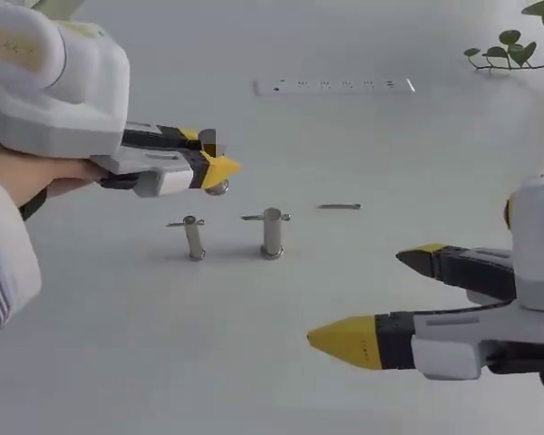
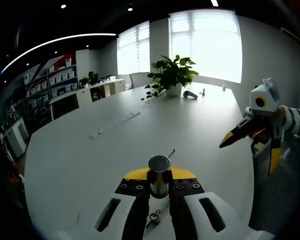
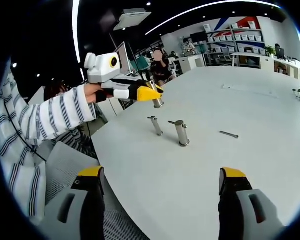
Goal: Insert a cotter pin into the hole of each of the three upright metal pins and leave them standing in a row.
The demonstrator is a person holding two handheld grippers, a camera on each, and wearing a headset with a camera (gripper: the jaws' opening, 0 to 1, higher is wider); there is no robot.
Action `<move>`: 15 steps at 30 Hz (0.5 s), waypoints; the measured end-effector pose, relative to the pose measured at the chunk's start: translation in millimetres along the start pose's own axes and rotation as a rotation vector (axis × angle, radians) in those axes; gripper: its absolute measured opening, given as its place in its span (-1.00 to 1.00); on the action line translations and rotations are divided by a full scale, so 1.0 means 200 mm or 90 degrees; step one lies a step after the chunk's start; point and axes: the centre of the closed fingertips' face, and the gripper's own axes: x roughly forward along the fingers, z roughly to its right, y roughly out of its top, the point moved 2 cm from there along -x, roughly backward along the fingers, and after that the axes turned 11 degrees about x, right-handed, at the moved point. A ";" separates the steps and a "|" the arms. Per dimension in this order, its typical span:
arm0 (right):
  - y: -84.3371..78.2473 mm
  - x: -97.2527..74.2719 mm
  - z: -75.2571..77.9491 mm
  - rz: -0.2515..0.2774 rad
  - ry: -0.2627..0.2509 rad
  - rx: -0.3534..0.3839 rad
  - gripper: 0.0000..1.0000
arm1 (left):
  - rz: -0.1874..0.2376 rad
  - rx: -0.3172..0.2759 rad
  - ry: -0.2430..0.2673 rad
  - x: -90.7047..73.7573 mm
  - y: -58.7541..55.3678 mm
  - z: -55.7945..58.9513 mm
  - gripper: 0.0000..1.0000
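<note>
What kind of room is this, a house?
Probably an office or showroom, not a house: a long white table, shelves along the wall, and a potted plant by big windows.

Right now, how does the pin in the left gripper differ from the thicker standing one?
The held pin is clamped by the left gripper; the standing pin stands free on the table. The standing pin carries a cotter pin; the held pin shows none. Both are upright metal.
</note>
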 end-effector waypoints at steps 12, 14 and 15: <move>0.02 0.00 0.00 0.010 0.005 -0.002 0.90 | 0.009 -0.017 -0.023 0.03 0.00 0.15 -0.81; 0.02 0.00 0.00 0.011 0.006 -0.003 0.91 | 0.005 -0.017 -0.028 0.04 -0.01 0.17 -0.81; 0.02 0.00 0.00 0.012 0.006 -0.004 0.91 | 0.004 -0.016 -0.030 0.04 -0.02 0.18 -0.81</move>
